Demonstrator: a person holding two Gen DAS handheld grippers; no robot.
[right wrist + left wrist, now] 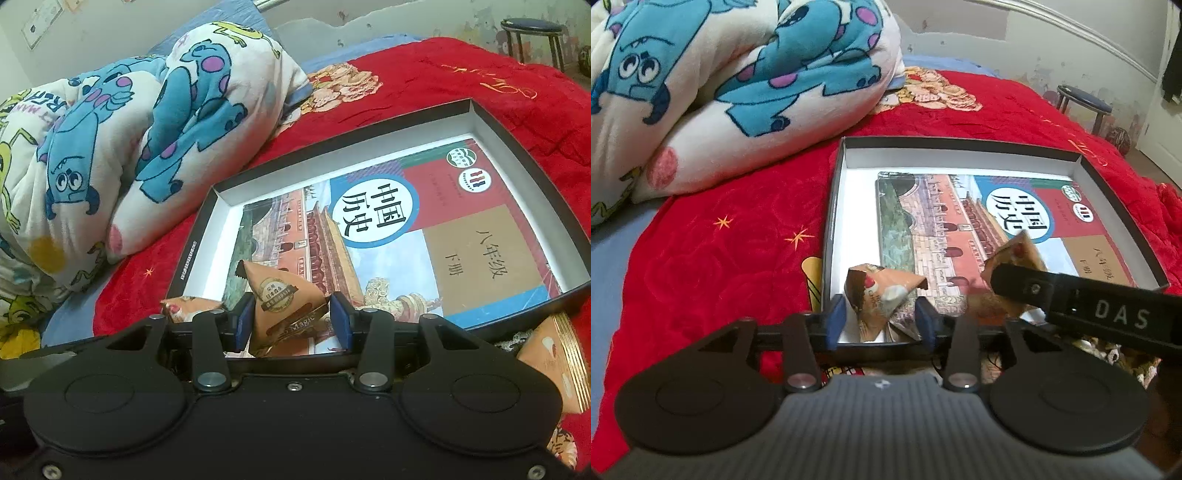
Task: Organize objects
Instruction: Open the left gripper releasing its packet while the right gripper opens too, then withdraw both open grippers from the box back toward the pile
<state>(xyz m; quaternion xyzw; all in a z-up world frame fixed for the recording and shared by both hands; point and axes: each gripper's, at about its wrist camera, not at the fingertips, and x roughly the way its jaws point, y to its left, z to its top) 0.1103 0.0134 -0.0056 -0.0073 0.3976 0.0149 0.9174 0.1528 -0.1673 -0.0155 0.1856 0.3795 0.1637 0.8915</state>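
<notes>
the left gripper (882,320) has its jaws parted, and a crumpled brown snack packet (882,295) lies loose between the blue pads (837,317), which do not press on it; the packet rests in the near corner of the shallow black box (833,206), partly on the white floor and partly over the edge of the textbook (964,229) that lies flat inside. the right gripper (291,319) has its jaws part-way closed around a second, pyramid-shaped brown packet (284,299); the left pad looks to be against it, but i cannot tell whether the right pad touches, so whether it is gripped is unclear. this packet is over the near edge of the box, above the book's cover. in the left view the right gripper's finger reaches in from the right with that packet at its tip. another orange packet (554,354) lies outside the box on the red bedspread (720,266). a folded cartoon blanket (738,74) sits beside the box, and a stool (1084,101) stands beyond the bed.
</notes>
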